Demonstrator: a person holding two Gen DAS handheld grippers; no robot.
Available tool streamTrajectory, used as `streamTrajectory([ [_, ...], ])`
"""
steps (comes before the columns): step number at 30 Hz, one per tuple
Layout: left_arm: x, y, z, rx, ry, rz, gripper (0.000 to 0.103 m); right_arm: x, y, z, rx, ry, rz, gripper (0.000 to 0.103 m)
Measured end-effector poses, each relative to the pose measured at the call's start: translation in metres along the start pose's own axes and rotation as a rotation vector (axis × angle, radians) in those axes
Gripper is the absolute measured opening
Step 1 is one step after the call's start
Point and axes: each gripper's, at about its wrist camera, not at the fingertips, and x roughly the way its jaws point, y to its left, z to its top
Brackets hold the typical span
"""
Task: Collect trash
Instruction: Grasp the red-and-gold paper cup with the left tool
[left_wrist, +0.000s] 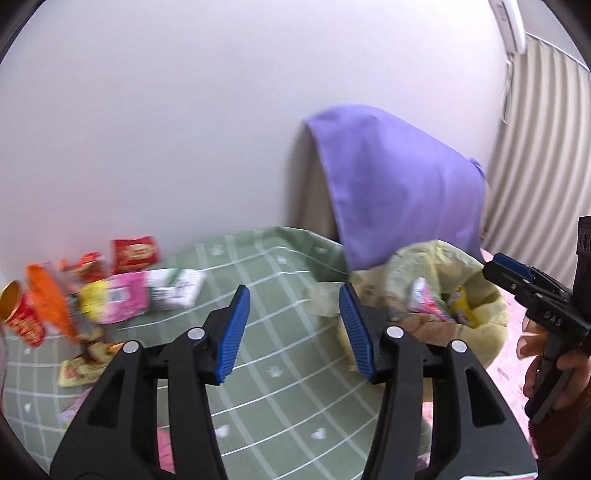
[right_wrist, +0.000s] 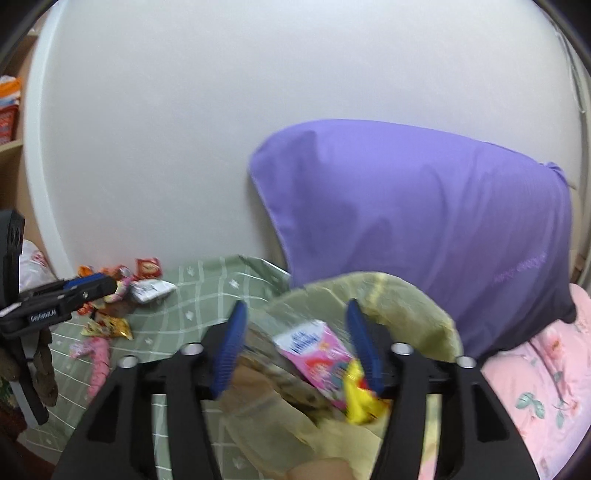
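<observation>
Both claws are standing released: left gripper (left_wrist: 293, 325), lower centre of its own view, is hanging with blue pads wide apart and nothing between them, over the green checked cloth (left_wrist: 280, 373); right gripper (right_wrist: 295, 343) is also gaping, nothing pinched, hovering above the mouth of the yellow-green trash bag (right_wrist: 413, 306). Bag is sitting centre-bottom of the right view, in front of the purple pillow (right_wrist: 424, 206), beside the pink floral bedding (right_wrist: 535, 387); already holding a pink carton (right_wrist: 314, 347) and a yellow wrapper (right_wrist: 360, 398). Remaining trash is piling at the left edge of the left view: red snack packet (left_wrist: 136, 253), pink-and-yellow pouch (left_wrist: 114, 301), white packet (left_wrist: 177, 288), orange wrapper (left_wrist: 48, 299), red paper cup (left_wrist: 20, 314), all blurred, touching or overlapping. Judging handling: wrappers are looking light, thin, crinkly and slippery, probably collapsing under the pads; best pinching a flat free edge or corner, not the puffed middle. Cup is looking light and crushable, so taking its rim wall gently. Bag film is soft and floppy, mouth likely sagging shut unless something is holding it.
</observation>
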Motion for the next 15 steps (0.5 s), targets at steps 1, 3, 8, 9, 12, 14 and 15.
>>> streamTrajectory([
  [1,-0.004,0.008,-0.002,-0.013,-0.004,0.017,0.052,0.003,0.004,0.001,-0.004,-0.001,0.031,0.063],
  [3,-0.013,0.025,-0.008,-0.046,-0.006,0.055,0.052,0.013,0.016,0.002,-0.019,0.025,0.099,0.063],
  [8,-0.034,0.076,-0.028,-0.141,-0.005,0.183,0.053,0.031,0.049,0.0,-0.111,0.056,0.133,0.063],
  [9,-0.04,0.089,-0.032,-0.169,-0.009,0.217,0.053,0.034,0.053,0.0,-0.119,0.059,0.138,0.063],
  [12,-0.053,0.125,-0.041,-0.248,-0.02,0.29,0.053,0.041,0.058,-0.001,-0.115,0.066,0.154,0.063],
  [14,-0.057,0.139,-0.045,-0.283,-0.025,0.304,0.055,0.047,0.061,-0.003,-0.124,0.085,0.172,0.062],
  [15,-0.06,0.148,-0.047,-0.308,-0.026,0.297,0.057,0.05,0.063,-0.003,-0.129,0.095,0.178,0.061],
])
